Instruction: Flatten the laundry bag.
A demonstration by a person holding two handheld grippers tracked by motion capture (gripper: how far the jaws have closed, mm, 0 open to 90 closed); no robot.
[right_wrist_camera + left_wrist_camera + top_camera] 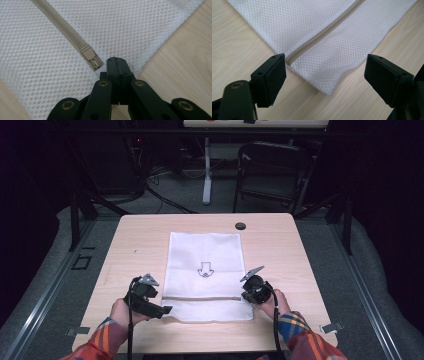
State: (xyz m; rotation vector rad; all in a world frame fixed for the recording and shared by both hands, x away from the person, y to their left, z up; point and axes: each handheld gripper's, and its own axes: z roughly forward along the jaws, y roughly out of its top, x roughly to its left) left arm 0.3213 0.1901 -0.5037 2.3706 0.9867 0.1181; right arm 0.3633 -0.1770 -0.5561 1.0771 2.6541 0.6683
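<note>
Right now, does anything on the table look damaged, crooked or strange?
Nothing stands out. The white mesh bag lies flat and square on the table, its zipper closed and straight, with no tear or spill.

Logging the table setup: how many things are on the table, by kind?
White mesh laundry bag: 1
Handheld grippers, left gripper and right gripper: 2
Dark round cap set in the tabletop: 1
Total: 4

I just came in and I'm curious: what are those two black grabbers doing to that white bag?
A person is working on a white mesh bag lying flat on a wooden table. The right tool is shut, its tips on the mesh just beside the zipper pull. The left tool is open, its jaws on either side of the bag's corner without touching it.
</note>
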